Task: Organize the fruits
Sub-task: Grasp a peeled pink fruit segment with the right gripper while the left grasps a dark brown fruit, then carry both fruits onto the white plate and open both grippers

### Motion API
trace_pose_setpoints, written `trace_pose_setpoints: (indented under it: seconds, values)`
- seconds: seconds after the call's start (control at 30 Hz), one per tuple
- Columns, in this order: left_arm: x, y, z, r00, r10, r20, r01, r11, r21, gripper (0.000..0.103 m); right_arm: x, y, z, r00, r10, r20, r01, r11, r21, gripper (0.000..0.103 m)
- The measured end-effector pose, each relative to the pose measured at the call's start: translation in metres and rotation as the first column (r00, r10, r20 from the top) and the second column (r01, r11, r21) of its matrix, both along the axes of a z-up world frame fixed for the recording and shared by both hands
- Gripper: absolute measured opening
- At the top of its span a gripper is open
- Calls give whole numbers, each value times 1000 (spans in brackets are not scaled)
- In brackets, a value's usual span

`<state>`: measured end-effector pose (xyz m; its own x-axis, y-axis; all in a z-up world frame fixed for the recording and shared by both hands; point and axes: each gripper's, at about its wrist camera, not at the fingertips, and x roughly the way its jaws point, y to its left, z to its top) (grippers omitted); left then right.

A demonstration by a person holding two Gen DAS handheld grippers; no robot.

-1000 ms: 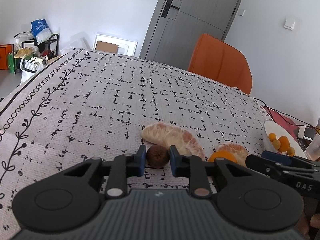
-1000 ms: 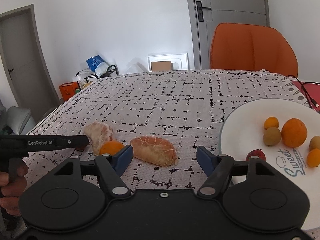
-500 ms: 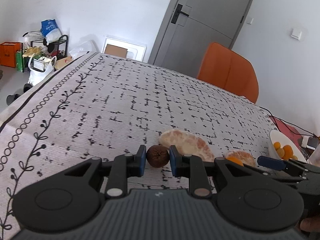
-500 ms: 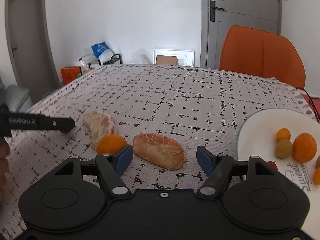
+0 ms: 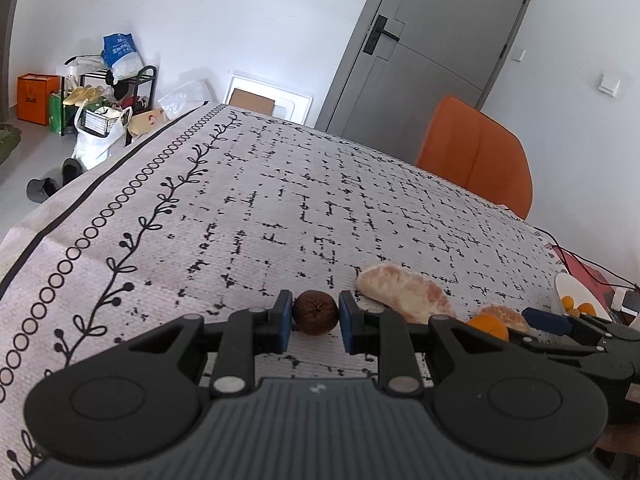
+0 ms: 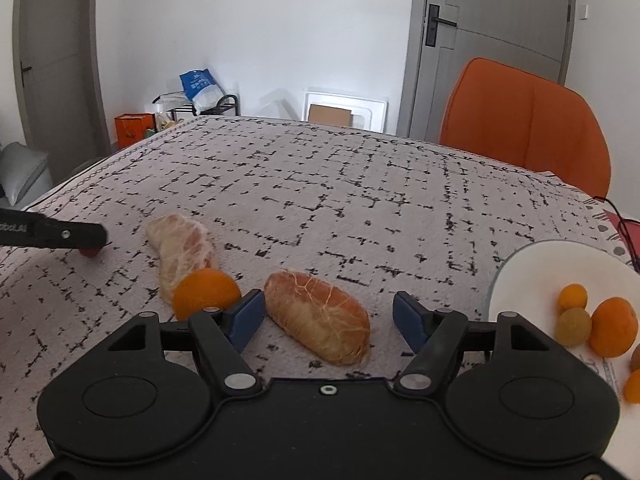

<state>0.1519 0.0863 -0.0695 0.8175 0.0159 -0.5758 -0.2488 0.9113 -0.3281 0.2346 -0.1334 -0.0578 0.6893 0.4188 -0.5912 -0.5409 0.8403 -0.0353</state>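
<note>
My left gripper (image 5: 314, 316) is shut on a small brown round fruit (image 5: 315, 311), just above the patterned tablecloth (image 5: 280, 200). In the right wrist view its finger (image 6: 76, 234) shows at the far left. My right gripper (image 6: 328, 314) has its jaws closing around a peeled citrus segment (image 6: 316, 316) that lies on the cloth; the pads stand apart from it. A whole orange (image 6: 206, 292) sits against the left pad's outer side. A second peeled segment (image 6: 180, 244) lies behind it. A white plate (image 6: 532, 268) at right holds several small fruits.
An orange chair (image 6: 524, 124) stands at the table's far right edge. A red cable (image 5: 580, 264) and small items lie beyond the plate (image 5: 564, 284). Bags and a rack (image 5: 112, 92) stand on the floor past the table's left edge.
The left gripper has carried the brown fruit leftward, away from the peeled segments. The right gripper has shifted left, so the nearer segment now lies between its jaws and the plate sits further right.
</note>
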Motion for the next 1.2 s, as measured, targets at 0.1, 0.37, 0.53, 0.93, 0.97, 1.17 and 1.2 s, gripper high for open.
trace_pose_setpoints:
  seconds: [0.1,0.37,0.53,0.93,0.97,1.17,1.2]
  values:
    - [0,1,0,1000,1,3,-1,1000,-2,23,3,1,0,1000,-10,4,10,1000,-11,64]
    - [-1,-1,1,1000,-4,7,4,1000,-3,23,-3,1,2,1000,16,-1,-16,999,-49,50]
    - [-2,-6,2,1000,-12,9,12,1000,-3,23,-10,-4,3,999,48,-25,-48,999,-25,34]
    - [-4,-17,10,999,-38,27,37,999,13,23,-26,-19,14,999,32,-19,-32,999,41,30]
    - [-4,-19,10,999,-42,27,41,999,14,23,-27,-21,16,1000,29,-13,-28,998,50,30]
    - [-1,-32,17,996,-73,44,72,997,21,23,-32,-36,28,1000,-4,11,3,996,86,30]
    - [-1,-34,17,996,-77,46,76,997,21,23,-33,-39,30,1000,-12,17,10,996,90,30]
